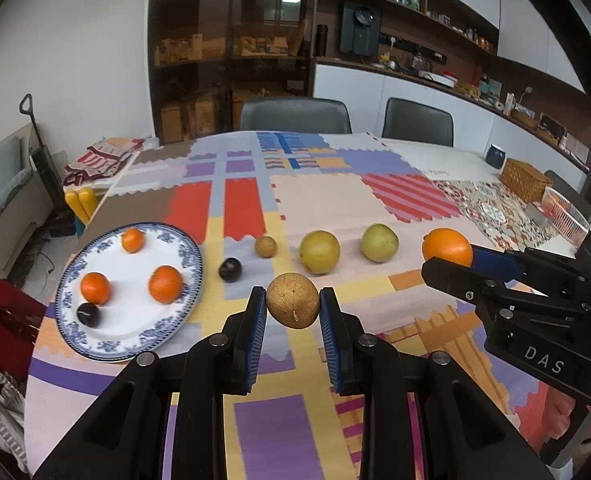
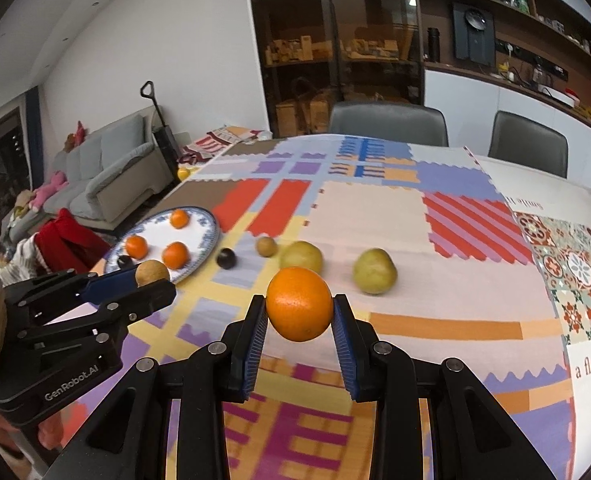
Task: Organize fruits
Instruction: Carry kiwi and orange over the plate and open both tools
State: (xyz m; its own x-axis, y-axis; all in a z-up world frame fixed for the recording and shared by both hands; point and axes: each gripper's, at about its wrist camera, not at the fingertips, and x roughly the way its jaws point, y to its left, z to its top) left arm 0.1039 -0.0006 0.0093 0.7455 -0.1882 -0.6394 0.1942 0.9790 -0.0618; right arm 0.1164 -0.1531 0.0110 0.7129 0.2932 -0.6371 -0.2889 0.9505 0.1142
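My left gripper (image 1: 293, 304) is shut on a round brown fruit (image 1: 293, 300), held above the table; both also show in the right wrist view, the gripper (image 2: 151, 280) and the fruit (image 2: 152, 273). My right gripper (image 2: 299, 308) is shut on a large orange (image 2: 299, 303), also seen in the left wrist view (image 1: 447, 247). A blue-rimmed plate (image 1: 135, 332) at the left holds three small oranges (image 1: 165, 284) and a dark plum (image 1: 88, 314). On the cloth lie another plum (image 1: 230, 269), a small brown fruit (image 1: 265, 246) and two yellow-green pears (image 1: 319, 251), (image 1: 379, 242).
A patchwork cloth (image 1: 335, 200) covers the table. A wicker basket (image 1: 525, 180), a clear container (image 1: 567, 216) and a dark cup (image 1: 495, 156) stand at the far right. Two grey chairs (image 1: 295, 114) stand behind the table. A folded cloth (image 1: 99, 160) lies at the far left corner.
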